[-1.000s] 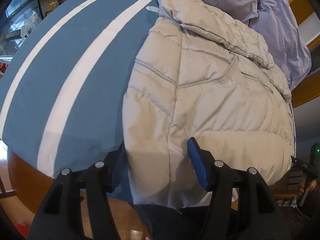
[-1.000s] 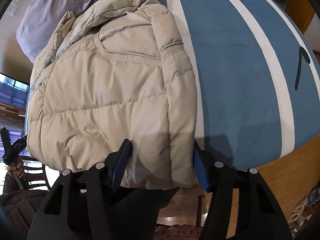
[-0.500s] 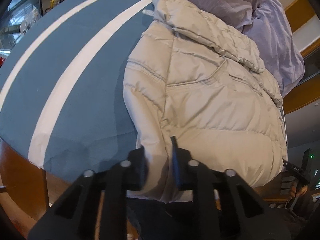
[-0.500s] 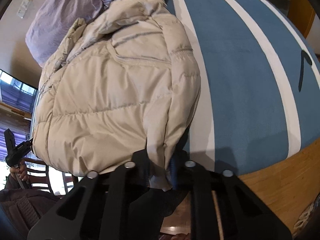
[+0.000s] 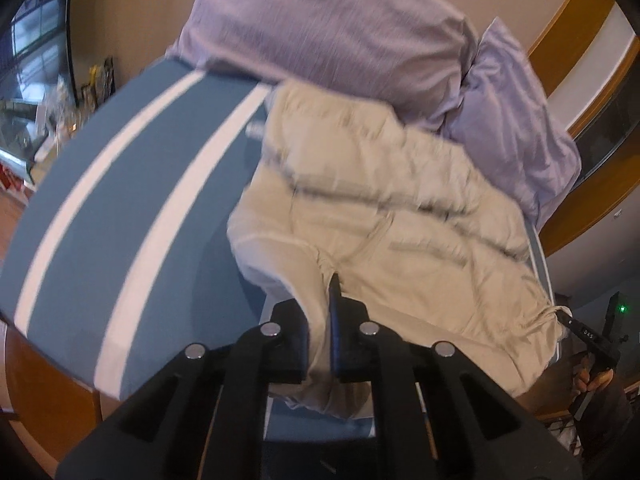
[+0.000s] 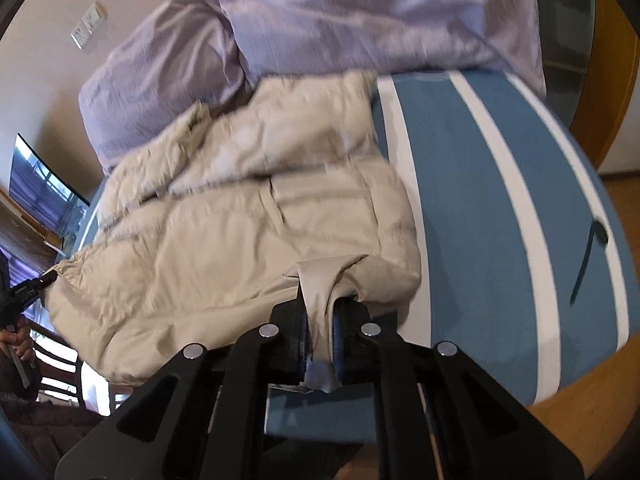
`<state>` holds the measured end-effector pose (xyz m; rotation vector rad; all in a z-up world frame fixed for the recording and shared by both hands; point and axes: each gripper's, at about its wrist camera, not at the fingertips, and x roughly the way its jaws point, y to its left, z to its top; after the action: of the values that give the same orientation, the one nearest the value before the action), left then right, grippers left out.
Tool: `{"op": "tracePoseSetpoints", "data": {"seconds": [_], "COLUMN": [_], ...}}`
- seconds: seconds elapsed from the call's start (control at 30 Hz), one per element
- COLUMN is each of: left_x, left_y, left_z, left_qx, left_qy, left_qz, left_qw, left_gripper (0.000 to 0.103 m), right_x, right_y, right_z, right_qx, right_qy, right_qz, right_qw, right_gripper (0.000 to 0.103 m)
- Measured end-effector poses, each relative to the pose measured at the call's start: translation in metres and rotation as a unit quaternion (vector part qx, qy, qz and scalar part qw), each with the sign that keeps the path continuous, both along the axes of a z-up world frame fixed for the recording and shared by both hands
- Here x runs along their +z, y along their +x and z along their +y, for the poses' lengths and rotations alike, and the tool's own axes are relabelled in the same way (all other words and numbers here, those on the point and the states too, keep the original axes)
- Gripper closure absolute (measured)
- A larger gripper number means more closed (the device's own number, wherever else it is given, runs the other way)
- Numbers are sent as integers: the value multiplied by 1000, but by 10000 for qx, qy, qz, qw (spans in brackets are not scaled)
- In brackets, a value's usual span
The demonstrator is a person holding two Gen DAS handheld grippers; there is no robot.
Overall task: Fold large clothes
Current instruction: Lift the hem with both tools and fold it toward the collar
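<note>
Pinching the beige puffer jacket [image 5: 384, 216] hem between clamped fingers, left gripper [image 5: 319, 344] and right gripper [image 6: 319, 344] risk slippage: slick padded fabric beyond the fingertips drags on the striped bedspread [image 5: 120, 200].

Only readable text was "DAS" on a black device [image 5: 591, 336], far right of the fingers.

Beige quilted puffer jacket [image 5: 392, 208] lies on blue white-striped bedsheet [image 5: 132, 208]; lilac rumpled duvet [image 5: 328, 28] heaped behind jacket, touching its far edge.
</note>
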<state>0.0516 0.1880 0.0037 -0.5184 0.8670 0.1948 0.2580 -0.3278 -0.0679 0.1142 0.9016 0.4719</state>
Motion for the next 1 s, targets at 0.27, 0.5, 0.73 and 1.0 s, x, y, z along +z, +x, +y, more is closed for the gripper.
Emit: {"op": "tracePoseSetpoints", "data": {"seconds": [0.27,0.5,0.73,1.0], "left_x": [41,66,72,72], "left_y": [39,87,136,190], "left_z": [10,19,29,42], "left_qx": [85,98,125,185], "left_qy": [354,660,869,1003], "left_qz": [-361,-520,-485,-336], "left_qw": [9987,9964,9950,9942], "left_gripper": [94,94,94,94], "right_x": [47,69,78,81], "right_y": [35,77,122,168], "right_z": [13,28,45,66], "right_qx": [-56,-133,-209,-334], "right_qy": [109,95,64,-101], "right_qz": [-678,-922,-918,-834], "right_qw": [9976,9956,9955,9959], "right_gripper": [93,93,93,93]}}
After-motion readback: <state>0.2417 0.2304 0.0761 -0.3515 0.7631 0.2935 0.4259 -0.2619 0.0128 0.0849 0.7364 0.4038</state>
